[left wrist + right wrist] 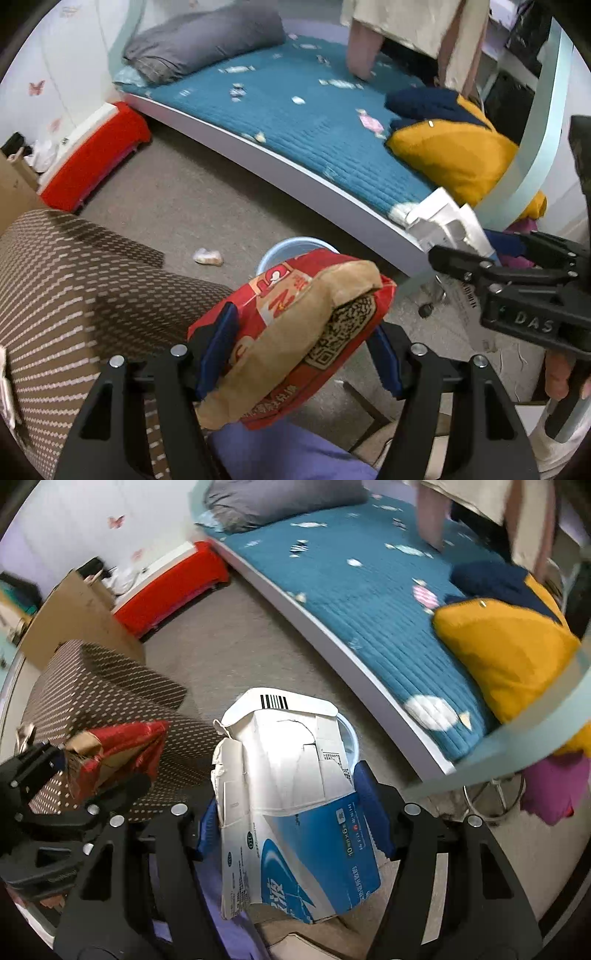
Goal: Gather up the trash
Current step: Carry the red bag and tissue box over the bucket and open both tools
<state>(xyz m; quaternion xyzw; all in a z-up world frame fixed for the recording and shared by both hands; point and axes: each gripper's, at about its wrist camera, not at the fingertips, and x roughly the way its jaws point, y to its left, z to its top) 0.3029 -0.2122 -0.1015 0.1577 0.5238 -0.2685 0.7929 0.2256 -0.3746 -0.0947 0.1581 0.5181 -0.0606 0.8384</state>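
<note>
Left gripper [299, 354] clamped across a red and tan snack bag [295, 343], blue pads [218, 350] pressed into both sides, bag crumpled and tilted, printed code square facing up. Right gripper [291, 812] clamped on a torn white and blue carton [291, 794], blue pads [373, 808] against its flanks, flaps ragged, barcode on the top flap. Both pieces of trash held just above a pale blue bin [295, 247], only a curve of rim showing behind each: above the bag in the left wrist view, to the right of the carton [447, 225] in the right wrist view [349, 738]. Beside the bin, toward the left, a brown box with pale dashes [74, 280]. Just past the bin on the grey floor [207, 192], one small crumpled wrapper [208, 256] lying loose. Farther beyond the bin, a bed with a teal quilted cover [314, 122], scattered with many small candy wrappers [369, 122]. At the bed's far end from the bin, a grey pillow [203, 44]; at the nearer end, a yellow and navy cushion [454, 147]. Left of the bed, well apart from the bin, a red low bench [96, 155] against the wall, with a cardboard box [81, 616] next to it.
</note>
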